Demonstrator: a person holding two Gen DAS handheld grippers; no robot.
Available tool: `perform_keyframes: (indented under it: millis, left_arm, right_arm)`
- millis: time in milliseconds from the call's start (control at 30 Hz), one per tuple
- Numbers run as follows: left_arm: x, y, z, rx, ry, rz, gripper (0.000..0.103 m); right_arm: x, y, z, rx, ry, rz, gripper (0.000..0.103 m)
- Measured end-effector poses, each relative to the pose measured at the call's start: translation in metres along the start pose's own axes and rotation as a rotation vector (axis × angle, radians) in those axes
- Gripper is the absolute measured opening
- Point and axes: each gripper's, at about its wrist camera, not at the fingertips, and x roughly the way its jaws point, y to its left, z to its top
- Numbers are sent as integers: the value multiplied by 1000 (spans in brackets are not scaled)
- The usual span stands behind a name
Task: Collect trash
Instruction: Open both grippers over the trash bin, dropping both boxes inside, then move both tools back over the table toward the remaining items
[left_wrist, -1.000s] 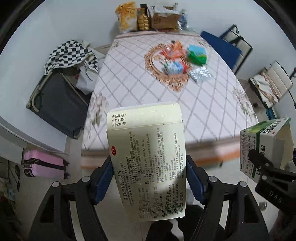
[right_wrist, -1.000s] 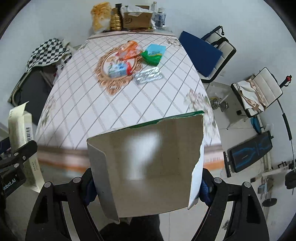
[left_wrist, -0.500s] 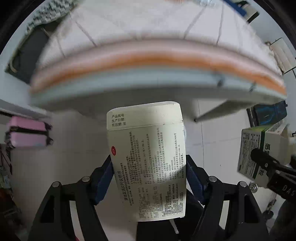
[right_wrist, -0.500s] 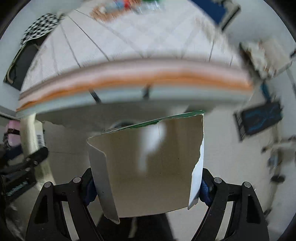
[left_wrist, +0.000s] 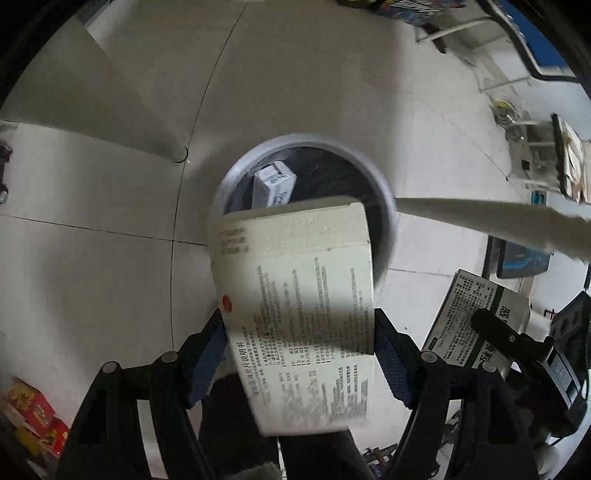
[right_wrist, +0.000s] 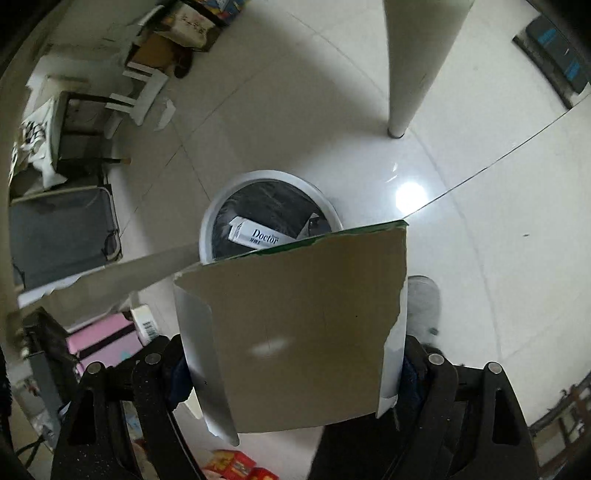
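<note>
Left claw (left_wrist: 299, 365): jaws spread wide and just opened further; the cream printed box (left_wrist: 295, 295) lies between them, tilted, its print blurred. A gap shows at the left pad, so the box appears released or about to slip; whether the right pad touches it cannot be told.

Right claw (right_wrist: 291, 373): jaws also wide, having just opened a little. The torn green-edged carton (right_wrist: 306, 332) stands between them with its brown inside toward the camera; its walls lie against both pads, so it reads as clamped, though loosely.

Beyond both claws, on the pale tiled floor (left_wrist: 92, 221), stands the round white bin (right_wrist: 214, 218) with a dark liner. A white box marked "Doctor" (right_wrist: 258, 234) already lies inside. In both views the far ends of the box and the carton overlap the bin's near rim. In the left view, the carton (left_wrist: 476, 321) in the other claw appears at the near right.

Change: a second earlier both cameras faced the patterned table top, with each piece gripped squarely; now they look steeply down at the bin, and the table is seen only as its legs (right_wrist: 417, 55).

Meaning for the task: both pieces are carried to the drop point. The release seems under way on the left, pending on the right. The risk is a piece striking the rim and landing on the floor.
</note>
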Motion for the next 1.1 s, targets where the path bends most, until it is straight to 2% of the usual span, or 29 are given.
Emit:
perform_keyframes:
  millis: [67, 200, 267, 333, 400, 567, 700, 1000, 1100]
  left_arm:
    - [13, 4, 5, -2, 0, 6, 103]
    - [17, 17, 2, -3, -17, 63, 103]
    - [12, 18, -3, 3, -47, 100, 103]
    - [3, 26, -13, 39, -85, 174, 103]
    - [-7, 23, -23, 69, -110, 243, 103]
    - [-32, 14, -44, 99, -127, 281, 103]
    - [-59, 5, -61, 128, -141, 317, 103]
    - [-135, -17, -99, 133, -171, 328, 103]
    - [-145, -25, -107, 133, -190, 312, 103]
  right_arm:
    - [31, -5, 13, 13, 16, 30, 92]
    - [86, -11, 23, 19, 64, 88, 102]
    - [100, -13, 22, 15, 72, 86, 102]
    - [104, -10, 22, -17, 66, 49, 102]
    - [99, -6, 16, -60, 43, -11, 102]
    - [73, 14, -3, -207, -37, -215, 102]
    - [47, 33, -21, -321, -80, -335, 102]
    - [-29, 64, -54, -435, -130, -397, 102]
    - [-52, 75, -65, -456, -141, -405, 102]
